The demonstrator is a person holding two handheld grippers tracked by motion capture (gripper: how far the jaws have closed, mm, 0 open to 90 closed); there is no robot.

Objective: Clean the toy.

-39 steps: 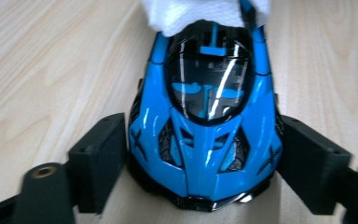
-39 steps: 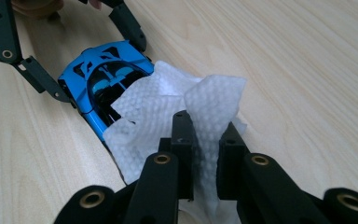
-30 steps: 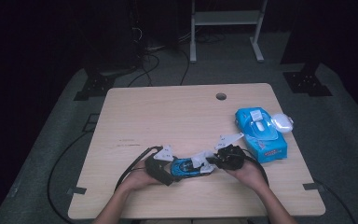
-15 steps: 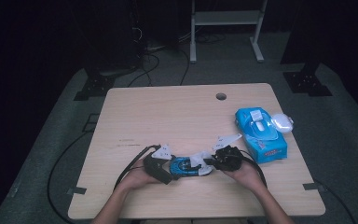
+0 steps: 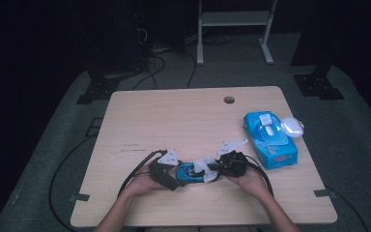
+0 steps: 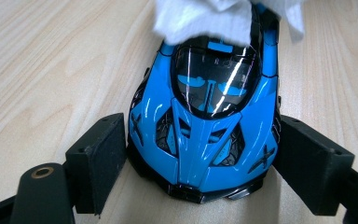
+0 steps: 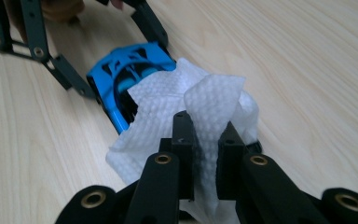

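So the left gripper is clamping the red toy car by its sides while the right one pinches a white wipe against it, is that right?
Nearly. The toy car is blue, not red, as the left gripper view shows. The rest holds: the left gripper clamps its sides, and the right gripper pinches the white wipe against it.

Glossy plastic toy car (image 6: 205, 126); dimpled paper wipe (image 7: 186, 112); matt wood table (image 5: 174, 121).
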